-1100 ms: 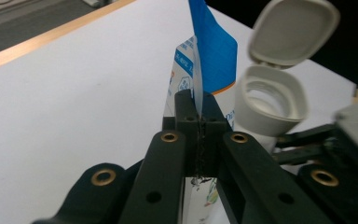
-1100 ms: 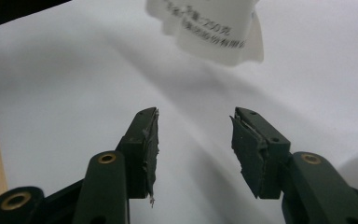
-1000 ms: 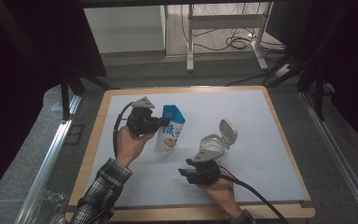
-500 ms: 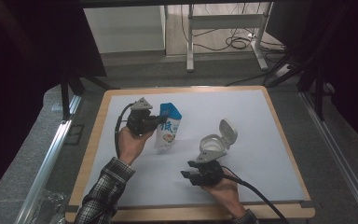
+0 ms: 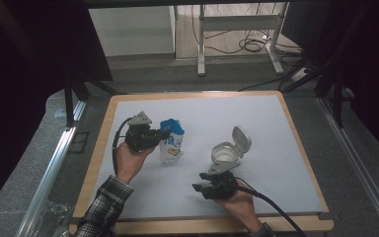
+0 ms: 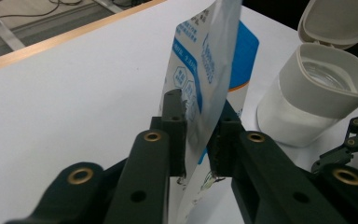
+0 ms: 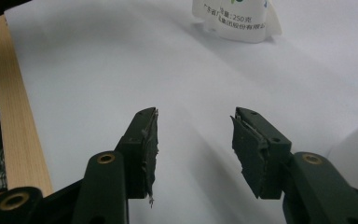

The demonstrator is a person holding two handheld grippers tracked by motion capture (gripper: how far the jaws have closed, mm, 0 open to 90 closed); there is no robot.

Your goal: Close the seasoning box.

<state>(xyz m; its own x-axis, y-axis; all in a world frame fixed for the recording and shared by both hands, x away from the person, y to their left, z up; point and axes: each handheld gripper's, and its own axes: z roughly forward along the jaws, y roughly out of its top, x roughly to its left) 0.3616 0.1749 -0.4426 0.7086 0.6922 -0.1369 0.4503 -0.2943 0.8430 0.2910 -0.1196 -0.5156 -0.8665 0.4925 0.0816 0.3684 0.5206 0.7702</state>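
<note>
Left gripper view showed the left gripper, jaws just easing apart, flanking the pouch; right gripper jaws were spread, empty.

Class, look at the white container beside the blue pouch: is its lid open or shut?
Open. The white container's hinged lid stands flipped back, exposing its clear insides.

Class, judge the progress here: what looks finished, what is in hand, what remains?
Done: the white container stands with its lid flipped open. In hand: the left gripper, its jaws just loosening, straddles the blue-and-white pouch. Left: probably pouring it into the container; the right gripper waits open.
</note>
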